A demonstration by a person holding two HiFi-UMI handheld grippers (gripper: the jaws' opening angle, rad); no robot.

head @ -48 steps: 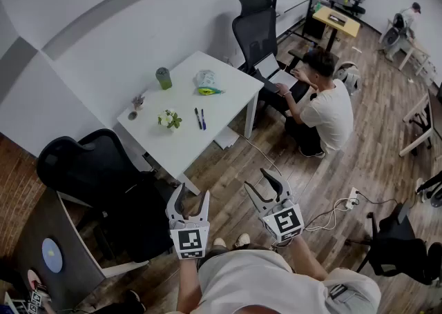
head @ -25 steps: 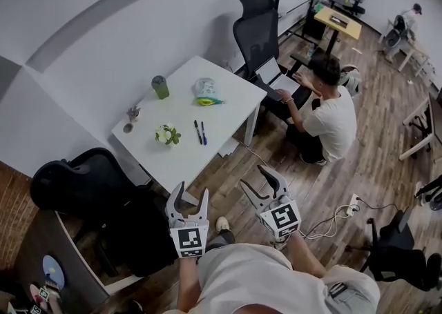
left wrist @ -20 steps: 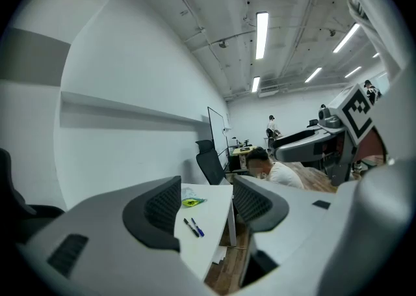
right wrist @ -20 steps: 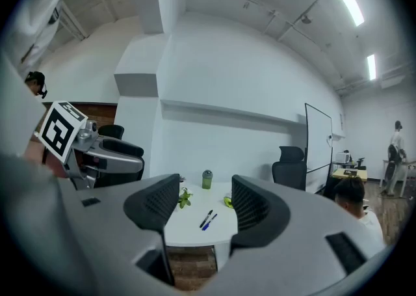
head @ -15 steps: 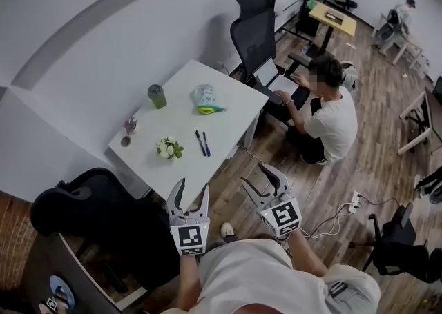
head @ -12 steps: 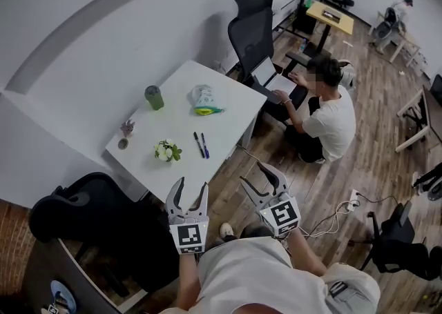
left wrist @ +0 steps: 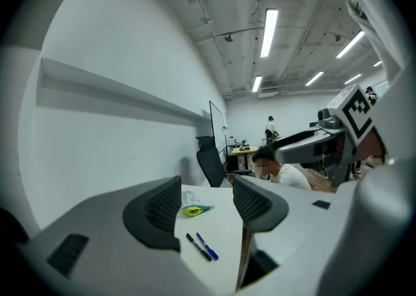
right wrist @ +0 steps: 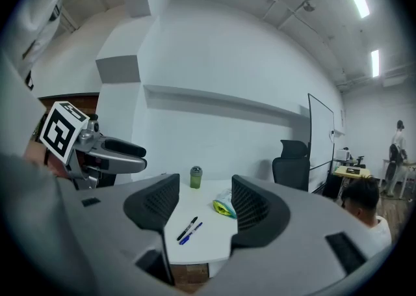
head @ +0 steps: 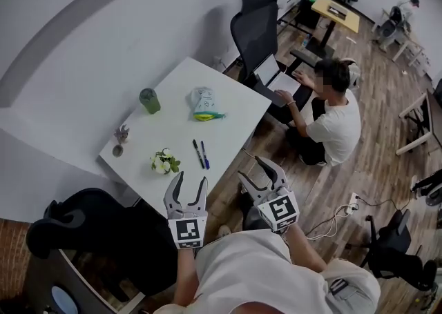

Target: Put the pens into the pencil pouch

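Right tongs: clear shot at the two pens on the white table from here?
Probably yes. The right tongs are open and empty, just short of the table; the pens lie side by side near its close edge, with nothing in between.

I see white table [head: 173,126], green cup [head: 147,100] at its 10 o'clock, flowers [head: 164,161] at 7; black chair [head: 254,26] at 1, seated person [head: 331,112] at 3.

Two pens [head: 201,154] lie on the table [head: 181,126], pouch [head: 205,102] behind, cup [head: 148,100] farther left
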